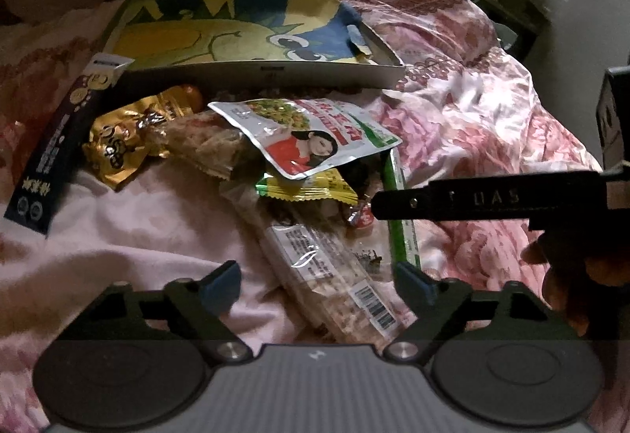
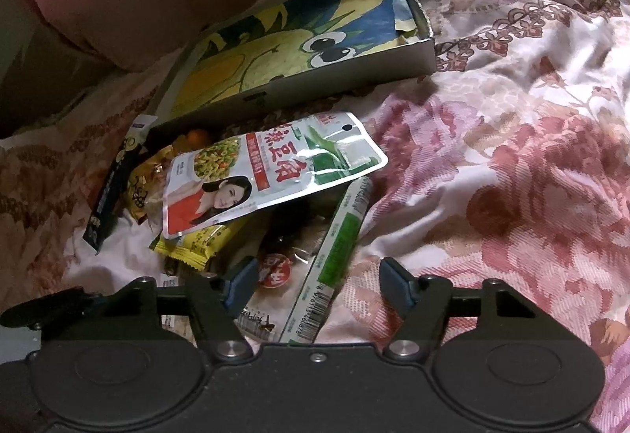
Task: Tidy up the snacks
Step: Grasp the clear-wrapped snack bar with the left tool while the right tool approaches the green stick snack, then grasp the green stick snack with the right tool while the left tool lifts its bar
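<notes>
Snacks are lying in a loose heap on the flowered bedspread (image 1: 492,110), and nothing appears to be sorted yet, so this looks like the opening pick.

At the far left the dark stick pack (image 1: 59,141) is leaning against the shallow box (image 1: 252,73), whose floor is showing only its cartoon lining. Next to it the gold wrapper (image 1: 118,145) is touching a clear cracker pack (image 1: 204,145). The red-and-white pouch (image 1: 307,136) is sitting on top of the pile, overlapping the yellow packet (image 1: 311,189). Nearer the cameras, the long clear pack (image 1: 334,287) and the green-edged pack (image 2: 338,236) are lying side by side.

The left gripper (image 1: 317,277) is hovering with its fingers spread wide around the long clear pack, touching nothing. The right gripper (image 2: 321,277) is likewise standing open and empty over the green-edged pack and a small round red snack (image 2: 275,269).

The next move probably calls for lowering one set of fingers onto a pack's edge, closing firmly on the slippery film, and carrying it to the box.
</notes>
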